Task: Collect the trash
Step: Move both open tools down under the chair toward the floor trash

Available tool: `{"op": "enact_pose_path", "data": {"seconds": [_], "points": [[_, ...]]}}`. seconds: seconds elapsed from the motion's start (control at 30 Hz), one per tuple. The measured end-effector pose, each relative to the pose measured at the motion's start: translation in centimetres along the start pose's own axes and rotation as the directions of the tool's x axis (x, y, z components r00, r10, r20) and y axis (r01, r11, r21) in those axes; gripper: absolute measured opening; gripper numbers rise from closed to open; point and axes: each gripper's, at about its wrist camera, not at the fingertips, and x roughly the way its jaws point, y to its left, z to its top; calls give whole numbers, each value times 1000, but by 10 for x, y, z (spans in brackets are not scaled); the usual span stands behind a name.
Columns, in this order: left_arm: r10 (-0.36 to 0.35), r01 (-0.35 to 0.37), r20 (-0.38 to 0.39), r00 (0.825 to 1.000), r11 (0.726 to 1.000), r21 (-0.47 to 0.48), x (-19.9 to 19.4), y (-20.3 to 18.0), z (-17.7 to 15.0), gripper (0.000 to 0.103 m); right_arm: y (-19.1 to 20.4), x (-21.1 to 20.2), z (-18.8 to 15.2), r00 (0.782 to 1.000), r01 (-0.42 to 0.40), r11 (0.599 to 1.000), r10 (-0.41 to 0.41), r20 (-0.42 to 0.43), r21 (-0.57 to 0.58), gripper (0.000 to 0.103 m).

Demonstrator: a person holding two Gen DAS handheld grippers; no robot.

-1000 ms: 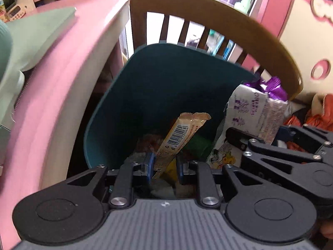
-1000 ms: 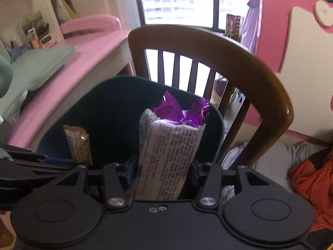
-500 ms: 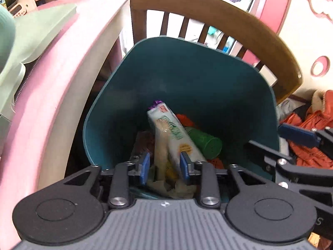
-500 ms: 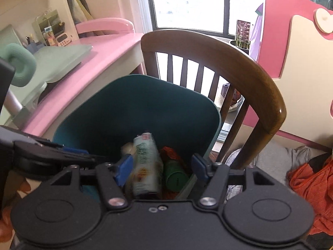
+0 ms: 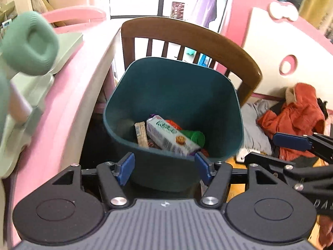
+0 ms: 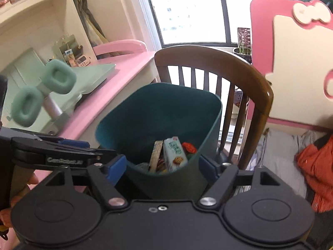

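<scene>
A dark teal trash bin [image 5: 172,95] [image 6: 160,112] stands between a pink desk and a wooden chair. Inside lie a white biscuit packet [image 5: 170,137] [image 6: 174,153], a slim tan snack bar wrapper [image 5: 141,134] [image 6: 155,155], a green cup [image 5: 194,136] and red wrappers [image 6: 189,147]. My left gripper [image 5: 164,167] hangs above and in front of the bin, its jaws opening, nothing between the blue pads. My right gripper [image 6: 163,165] is likewise back from the bin, jaws opening and empty. Each gripper shows at the edge of the other's view.
The pink desk [image 5: 68,95] runs along the left with green headphones on a stand [image 6: 41,95] and a green laptop [image 6: 91,77]. The wooden chair [image 6: 229,70] stands behind the bin. An orange jacket [image 5: 295,112] and grey clothes [image 6: 276,152] lie at the right.
Both grippers let go of their trash: the tan bar wrapper and the biscuit packet dropped into the bin. Both jaws widened and both hands pulled back and up from the bin.
</scene>
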Motion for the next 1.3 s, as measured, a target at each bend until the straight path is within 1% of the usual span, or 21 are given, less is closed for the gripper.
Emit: {"op": "enact_pose_path", "data": {"seconds": [0.07, 0.17, 0.3, 0.4, 0.47, 0.53, 0.63, 0.67, 0.7, 0.77, 0.83, 0.97, 1.07, 1.2, 1.27, 1.3], "points": [[-6, 6, 7, 1000, 1000, 13, -11, 3, -13, 66, 7, -8, -14, 1000, 2, 1000, -2, -9, 4, 77], [9, -10, 23, 1000, 999, 30, -27, 10, -36, 66, 20, -15, -34, 1000, 1, 1000, -1, -28, 12, 79], [8, -9, 18, 1000, 999, 34, -44, 24, -69, 66, 44, -25, -61, 999, 15, 1000, -15, -44, -6, 82], [12, -12, 10, 1000, 999, 29, -53, 34, -94, 67, 60, -28, -83, 997, 23, 1000, -22, -68, 10, 83], [19, -20, 5, 1000, 999, 28, -56, 39, -112, 71, 68, -30, -99, 996, 34, 999, -32, -79, 22, 86], [26, -26, -2, 1000, 999, 23, -57, 44, -131, 73, 73, -30, -113, 995, 45, 998, -41, -89, 48, 89], [24, -24, -33, 999, 1000, 1, -52, 51, -159, 74, 78, -25, -134, 993, 68, 995, -60, -106, 75, 94], [27, -27, -44, 999, 1000, -3, -49, 52, -168, 75, 79, -23, -142, 992, 73, 994, -64, -113, 80, 100], [28, -28, -53, 998, 1000, -6, -45, 54, -176, 78, 80, -20, -149, 991, 81, 993, -71, -115, 82, 103], [36, -37, -70, 997, 999, -17, -36, 57, -191, 78, 80, -11, -161, 989, 94, 992, -83, -125, 80, 103], [46, -50, -89, 995, 998, -37, -25, 61, -204, 78, 76, 2, -172, 986, 89, 992, -76, -146, 86, 103], [74, -86, -125, 989, 992, -94, 7, 70, -228, 78, 65, 38, -193, 981, 75, 995, -61, -183, 66, 103], [103, -125, -150, 983, 982, -141, 37, 72, -252, 78, 56, 65, -210, 979, 61, 996, -49, -196, 57, 103], [139, -176, -196, 971, 966, -187, 83, 74, -291, 78, 50, 103, -240, 975, 29, 1000, -29, -218, 0, 103], [170, -230, -249, 953, 945, -235, 110, 78, -312, 78, 48, 125, -257, 973, 15, 999, -22, -229, -29, 103], [166, -239, -267, 949, 933, -269, 122, 81, -322, 78, 48, 135, -265, 971, 6, 1000, -13, -237, -30, 103]]}}
